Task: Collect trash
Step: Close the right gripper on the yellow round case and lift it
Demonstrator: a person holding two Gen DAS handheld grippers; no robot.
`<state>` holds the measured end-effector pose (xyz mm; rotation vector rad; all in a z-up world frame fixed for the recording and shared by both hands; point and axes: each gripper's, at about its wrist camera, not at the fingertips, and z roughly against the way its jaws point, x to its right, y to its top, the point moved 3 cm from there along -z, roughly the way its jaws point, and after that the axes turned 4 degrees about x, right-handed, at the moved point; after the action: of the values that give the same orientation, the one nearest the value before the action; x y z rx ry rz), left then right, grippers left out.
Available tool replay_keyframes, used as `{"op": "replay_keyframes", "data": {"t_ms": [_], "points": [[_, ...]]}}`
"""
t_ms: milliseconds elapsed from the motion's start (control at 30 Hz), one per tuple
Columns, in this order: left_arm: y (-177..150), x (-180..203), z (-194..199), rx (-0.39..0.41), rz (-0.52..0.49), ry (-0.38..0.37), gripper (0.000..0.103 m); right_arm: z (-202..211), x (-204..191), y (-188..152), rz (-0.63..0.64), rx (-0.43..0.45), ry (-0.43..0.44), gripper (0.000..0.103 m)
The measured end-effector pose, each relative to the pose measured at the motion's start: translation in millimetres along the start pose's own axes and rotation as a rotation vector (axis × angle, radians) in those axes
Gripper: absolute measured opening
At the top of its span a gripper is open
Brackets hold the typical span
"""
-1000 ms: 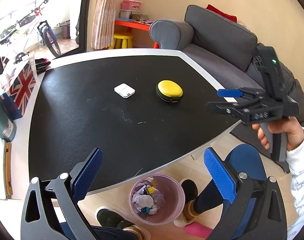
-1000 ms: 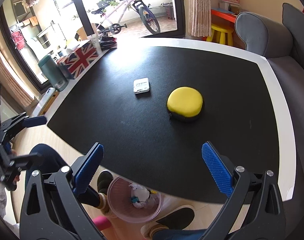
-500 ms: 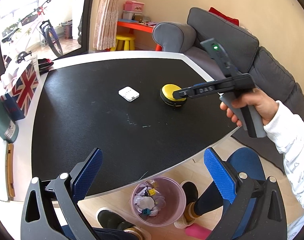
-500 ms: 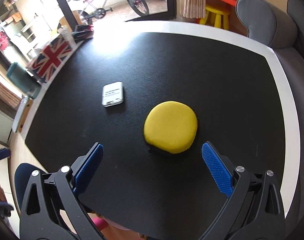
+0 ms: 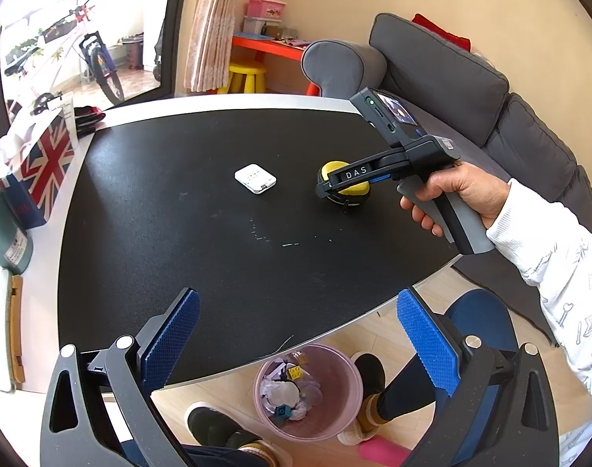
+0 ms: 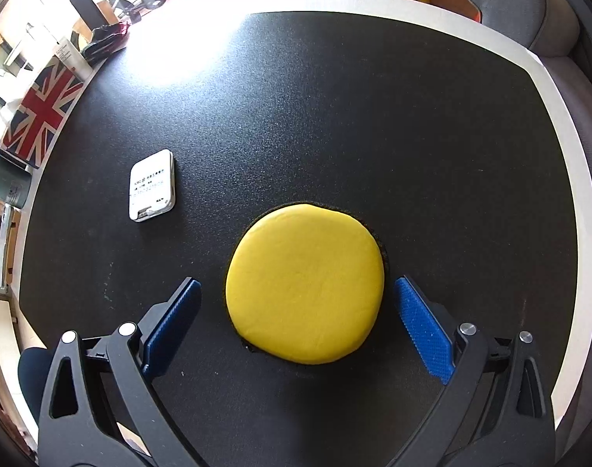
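Yellow case point(image 6: 304, 283) between open right tongs point(image 6: 297, 321)

On the table point(image 5: 218, 272), the flat device point(image 5: 255, 179) is placed left of the round case point(image 5: 344, 183), the two apart. The right gripper point(image 6: 296, 307) is held over the case, one finger on each side. The bin point(image 5: 307, 389) is seen at the lower centre, on the floor below the table edge.

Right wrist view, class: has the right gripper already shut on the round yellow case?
No: the right gripper is open, its blue pads standing apart on either side of the round yellow case.
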<state>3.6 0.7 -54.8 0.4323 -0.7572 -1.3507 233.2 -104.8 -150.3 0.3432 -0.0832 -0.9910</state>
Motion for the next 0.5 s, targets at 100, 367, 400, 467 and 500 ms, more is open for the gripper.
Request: {"op": "replay_keyframes", "data": {"t_ms": [100,367,400,467,500], "points": [[-0.9,-1.9,-2.1,-0.005,0.008,-0.001,0.097,-2.4,-0.4,1.2,0.003,0.005,-0.006,0.096],[-0.5,-1.2,-10.8,-0.018,0.006,-0.003,0.097,-0.2,1.5,5.5,0.004,0.021,-0.019,0.078],[0.8,-0.9,-12.6,-0.019,0.004,-0.002,0.097,1.0,2.0,4.8,0.004,0.026,-0.019,0.078],[3.1,-1.2,-15.7,-0.020,-0.001,0.000,0.097,3.4,1.8,3.8,0.002,0.038,-0.015,0.078],[4.7,-1.4,-17.3,-0.020,-0.004,-0.001,0.097,4.7,1.7,3.3,0.002,0.043,-0.013,0.078]]}}
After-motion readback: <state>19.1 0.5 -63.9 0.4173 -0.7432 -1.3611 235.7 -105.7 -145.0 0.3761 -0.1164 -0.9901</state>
